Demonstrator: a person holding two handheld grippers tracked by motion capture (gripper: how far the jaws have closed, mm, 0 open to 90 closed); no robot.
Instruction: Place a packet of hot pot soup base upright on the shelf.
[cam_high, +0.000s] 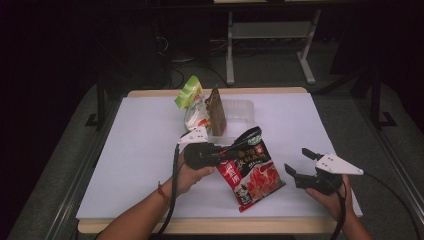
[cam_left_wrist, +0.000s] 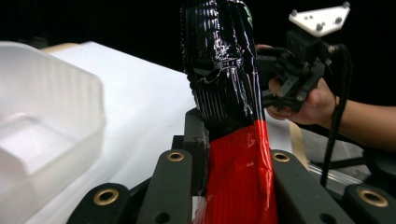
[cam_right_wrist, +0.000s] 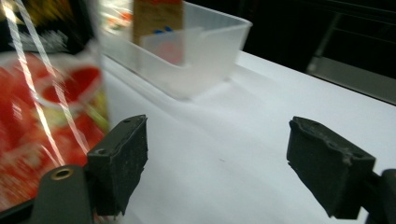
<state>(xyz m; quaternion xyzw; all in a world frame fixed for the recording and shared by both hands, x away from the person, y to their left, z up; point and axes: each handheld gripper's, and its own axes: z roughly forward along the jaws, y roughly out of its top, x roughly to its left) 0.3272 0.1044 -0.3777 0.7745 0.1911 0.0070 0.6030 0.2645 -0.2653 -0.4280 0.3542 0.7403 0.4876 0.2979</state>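
Left gripper (cam_high: 240, 142) is clamped on the upper edge of a red-and-black snack bag (cam_high: 251, 172); in the left gripper view the bag's crimped black top and red body (cam_left_wrist: 233, 140) stand pinched between the two jaws, pads pressing on the foil. In the high view the bag hangs tilted from that grip over the front middle of the white table (cam_high: 140, 150), its lower corner close to the near edge; whether that corner touches the surface cannot be told. Right gripper (cam_high: 300, 162) sits just to the right of the bag, jaws spread wide with nothing between them; the right gripper view shows both black pads (cam_right_wrist: 121, 158) apart over bare tabletop, the bag blurred at the left. A clear plastic bin (cam_high: 240, 112) stands behind the bag, toward the far side of the table. A brown packet (cam_high: 216, 112) stands upright at its left end, and a green-and-white pouch (cam_high: 190, 97) leans there beside it; whether the pouch sits inside the bin cannot be told.
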